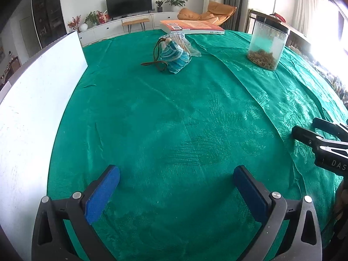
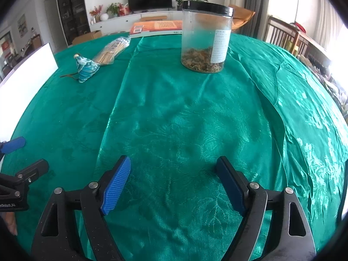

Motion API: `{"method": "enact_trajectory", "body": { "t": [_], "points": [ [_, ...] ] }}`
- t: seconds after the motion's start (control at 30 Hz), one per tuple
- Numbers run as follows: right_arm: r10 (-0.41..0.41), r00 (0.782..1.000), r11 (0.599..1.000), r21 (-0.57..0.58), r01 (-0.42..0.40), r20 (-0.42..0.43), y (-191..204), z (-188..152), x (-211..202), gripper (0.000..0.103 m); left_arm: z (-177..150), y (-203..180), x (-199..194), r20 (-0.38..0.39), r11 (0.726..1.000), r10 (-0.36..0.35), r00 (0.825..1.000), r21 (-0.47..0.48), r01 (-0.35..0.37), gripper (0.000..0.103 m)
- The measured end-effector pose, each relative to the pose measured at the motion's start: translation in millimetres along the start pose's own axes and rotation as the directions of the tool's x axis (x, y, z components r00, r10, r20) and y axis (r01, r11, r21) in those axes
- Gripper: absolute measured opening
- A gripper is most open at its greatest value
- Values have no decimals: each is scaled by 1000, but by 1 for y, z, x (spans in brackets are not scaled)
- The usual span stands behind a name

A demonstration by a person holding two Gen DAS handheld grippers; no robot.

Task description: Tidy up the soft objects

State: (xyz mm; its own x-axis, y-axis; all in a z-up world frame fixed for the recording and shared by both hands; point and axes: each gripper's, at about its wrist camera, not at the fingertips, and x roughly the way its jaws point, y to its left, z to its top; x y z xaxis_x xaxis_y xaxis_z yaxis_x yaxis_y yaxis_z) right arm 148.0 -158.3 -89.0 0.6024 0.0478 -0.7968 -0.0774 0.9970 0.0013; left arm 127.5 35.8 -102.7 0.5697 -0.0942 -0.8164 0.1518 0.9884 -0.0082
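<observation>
Pouch (image 1: 175, 59), blue-striped with a brown cord, lies far across the green cloth (image 1: 174, 130) on the table, a chopstick packet (image 1: 181, 41) touching behind it; its wooden-beaded tip points away from the camera. A book (image 1: 191, 26) sits at the far edge, a jar (image 1: 266, 45) to the right, a white board (image 1: 39, 108) along the left. The left claw (image 1: 176, 174) gapes wide over bare cloth, holding nothing. The right claw (image 1: 313, 130) is cut off at the frame's right edge.

From the right wrist, the pouch (image 2: 86, 69) lies far left, tip up, packet (image 2: 113, 50) angled behind it toward the book (image 2: 156, 27). The jar (image 2: 205, 37) stands dead ahead. The right claw (image 2: 174, 165) is spread wide and empty; the left claw (image 2: 15, 152) is partly cropped.
</observation>
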Motion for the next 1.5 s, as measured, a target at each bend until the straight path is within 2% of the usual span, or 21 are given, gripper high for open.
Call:
{"method": "enact_trajectory", "body": {
  "t": [1.5],
  "points": [
    [-1,1000,1000,-3,1,0,0,0,0,88,0,1,0,0,1000,-2,1000,-1,2,103]
  ]
}}
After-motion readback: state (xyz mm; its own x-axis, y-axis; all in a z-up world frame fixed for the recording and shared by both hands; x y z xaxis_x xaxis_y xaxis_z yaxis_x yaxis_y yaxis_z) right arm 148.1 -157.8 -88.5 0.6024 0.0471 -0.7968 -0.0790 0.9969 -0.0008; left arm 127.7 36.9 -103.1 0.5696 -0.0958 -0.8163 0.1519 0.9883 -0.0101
